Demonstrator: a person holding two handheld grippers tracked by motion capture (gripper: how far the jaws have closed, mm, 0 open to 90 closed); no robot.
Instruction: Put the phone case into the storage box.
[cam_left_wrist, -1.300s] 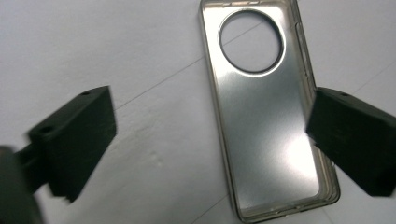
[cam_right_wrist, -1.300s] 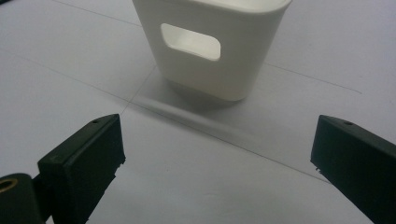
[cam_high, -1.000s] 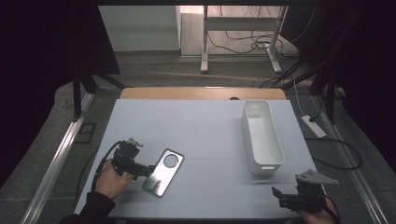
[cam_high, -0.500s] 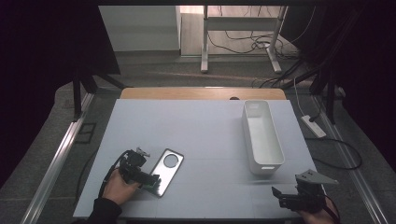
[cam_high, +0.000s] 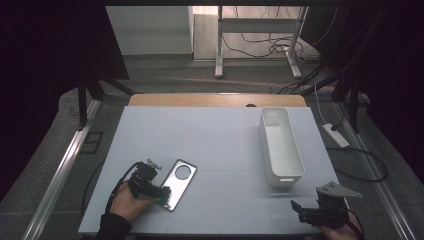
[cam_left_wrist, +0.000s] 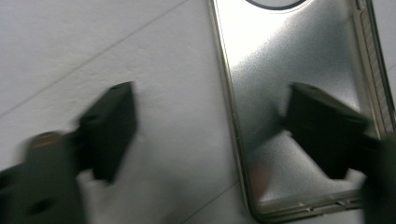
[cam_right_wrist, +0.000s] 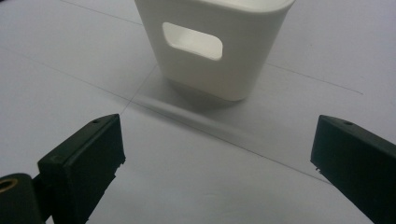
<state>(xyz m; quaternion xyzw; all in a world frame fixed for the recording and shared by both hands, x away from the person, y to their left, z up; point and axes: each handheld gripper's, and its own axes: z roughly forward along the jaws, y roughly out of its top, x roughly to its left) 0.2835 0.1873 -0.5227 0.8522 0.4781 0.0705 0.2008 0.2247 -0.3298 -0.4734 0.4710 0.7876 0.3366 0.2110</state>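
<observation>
- Our left gripper (cam_high: 161, 192) sits low at the near end of a phone case (cam_high: 177, 183); its jaws have just been closing, one over the case's shiny inside, one on the counter beside its edge, not yet pressing.
- Our right gripper (cam_high: 300, 209) hovers near the counter's front right corner, jaws wide apart, nothing between them.
- The counter (cam_high: 210, 140) is matte pale blue-grey with faint lines.
- The case is a glossy, silvery rounded rectangle with a round cutout, lying flat front left.
- A long white plastic bin (cam_high: 280, 145), smooth, with a handle slot, stands right.
- Beyond, a dim room with cables on the floor (cam_high: 260, 50).
</observation>
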